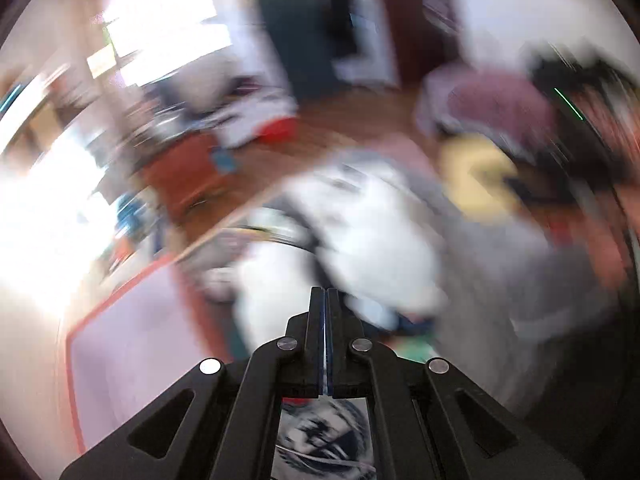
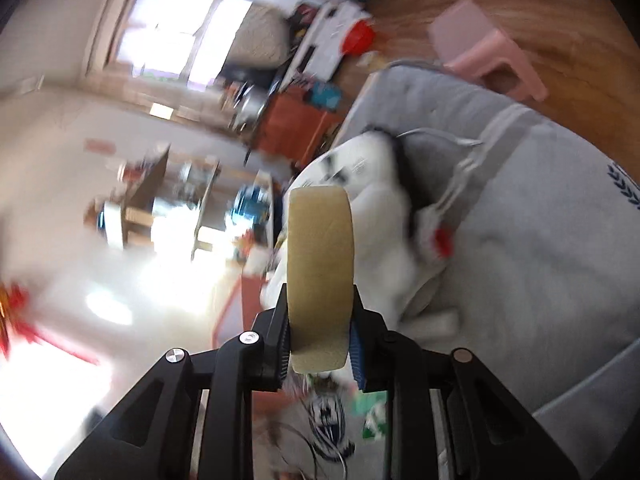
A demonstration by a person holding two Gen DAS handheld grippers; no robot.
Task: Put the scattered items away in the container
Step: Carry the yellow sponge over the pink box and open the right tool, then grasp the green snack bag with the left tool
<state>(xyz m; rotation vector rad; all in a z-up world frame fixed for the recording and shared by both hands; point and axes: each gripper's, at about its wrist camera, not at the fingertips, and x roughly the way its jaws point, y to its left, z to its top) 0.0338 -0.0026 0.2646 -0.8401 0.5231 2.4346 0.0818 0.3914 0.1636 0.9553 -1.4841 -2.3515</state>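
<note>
Right gripper (image 2: pixel 320 344) clamps a tape roll (image 2: pixel 320 276), held aloft and not yet binned. Left gripper (image 1: pixel 325 300) is closed, empty. Container possibly the red-edged box (image 1: pixel 132 344); blur prevents confirmation.

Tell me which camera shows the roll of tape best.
The right wrist view: the tape roll stands sharp and centred, clamped edge-on in the right gripper. The left wrist view is heavily blurred; a yellowish smear at its right may be the roll, but that cannot be told.
</note>
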